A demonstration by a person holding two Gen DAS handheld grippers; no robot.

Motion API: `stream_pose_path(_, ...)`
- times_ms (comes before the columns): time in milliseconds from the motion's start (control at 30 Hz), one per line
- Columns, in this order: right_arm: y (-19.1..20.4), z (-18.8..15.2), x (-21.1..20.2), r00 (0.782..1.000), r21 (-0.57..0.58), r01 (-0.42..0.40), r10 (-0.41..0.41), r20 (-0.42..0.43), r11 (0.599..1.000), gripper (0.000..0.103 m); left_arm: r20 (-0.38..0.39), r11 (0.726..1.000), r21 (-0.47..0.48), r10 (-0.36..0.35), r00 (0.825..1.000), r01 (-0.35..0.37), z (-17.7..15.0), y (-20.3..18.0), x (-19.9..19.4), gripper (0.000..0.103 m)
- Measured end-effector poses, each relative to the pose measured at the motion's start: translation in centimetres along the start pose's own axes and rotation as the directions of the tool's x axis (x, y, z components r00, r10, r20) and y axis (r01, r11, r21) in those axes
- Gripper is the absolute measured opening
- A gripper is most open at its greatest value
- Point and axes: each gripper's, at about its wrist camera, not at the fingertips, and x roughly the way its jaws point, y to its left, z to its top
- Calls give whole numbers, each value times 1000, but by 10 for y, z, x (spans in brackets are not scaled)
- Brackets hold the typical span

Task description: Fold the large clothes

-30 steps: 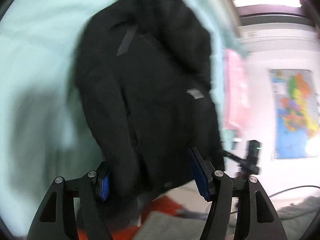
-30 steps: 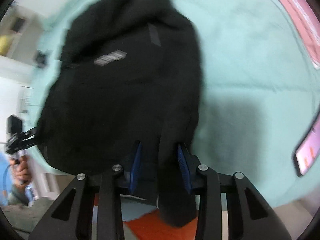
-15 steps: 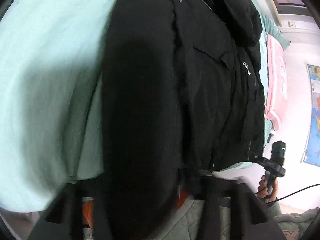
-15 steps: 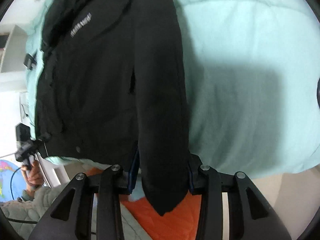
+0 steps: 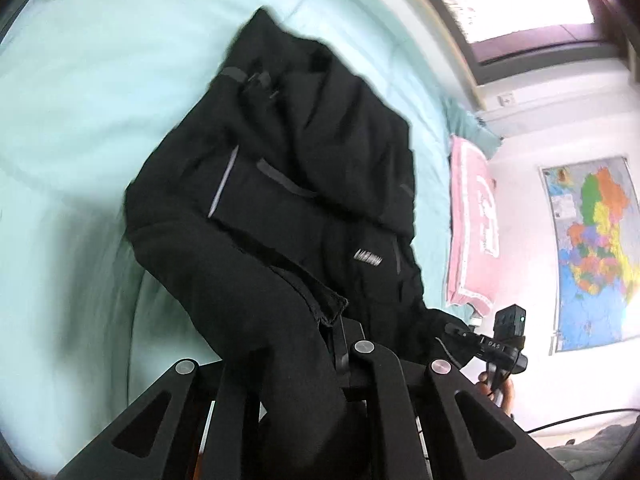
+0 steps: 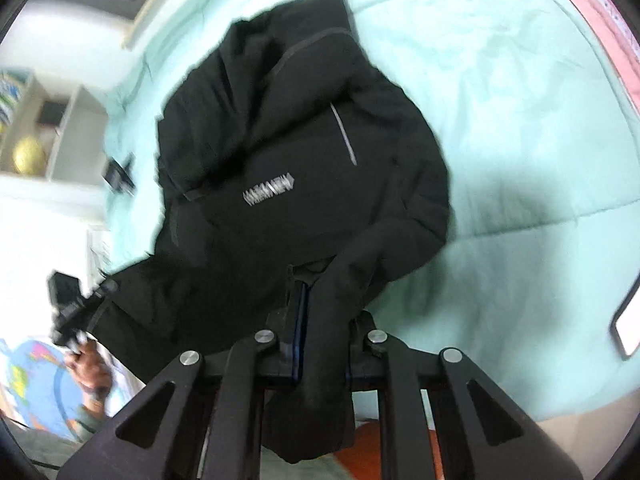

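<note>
A large black jacket (image 5: 304,208) with a grey chest logo lies bunched on a mint-green bed (image 5: 80,120). My left gripper (image 5: 296,356) is shut on one black sleeve, which drapes over the fingers and hides them. In the right wrist view the same jacket (image 6: 288,168) fills the middle, and my right gripper (image 6: 322,320) is shut on the other sleeve, with cloth hanging down between the blue pads (image 6: 298,320). Both sleeves are drawn in over the jacket body.
A pink blanket (image 5: 476,224) lies at the bed's far side below a wall map (image 5: 592,252). The other gripper and hand show at each view's edge (image 5: 504,344). A phone (image 6: 628,320) lies on the bed at right. White shelves (image 6: 48,132) stand at left.
Both grippers have moved forward over the bed with the sleeves, closing on them and carrying them in over the jacket's body. The jacket is now more bunched up.
</note>
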Motion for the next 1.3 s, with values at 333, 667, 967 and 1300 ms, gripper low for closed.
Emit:
stream_pose_path(333,-5,0,-7,990,-48,86,-91,-108,995,21,-13,999,47,-9,1000,9,23,-19,8,11)
stream_pose_path(667,-55,-61,50,951,66,103,-79,-298,992,38,-106,1000,1,21,994,-21,-5,0,31,11)
stream_pose_path(967,1,-10,-10,993,-57,-33,27,-112,998,12,-6,1000,-18,-9,1000,9,7,-13,7,11)
stream_pose_path(1300,76,149,-80,970,-159,-120,150,191,980,12,248,999,10,-39,968,38,107,-31,-42,13)
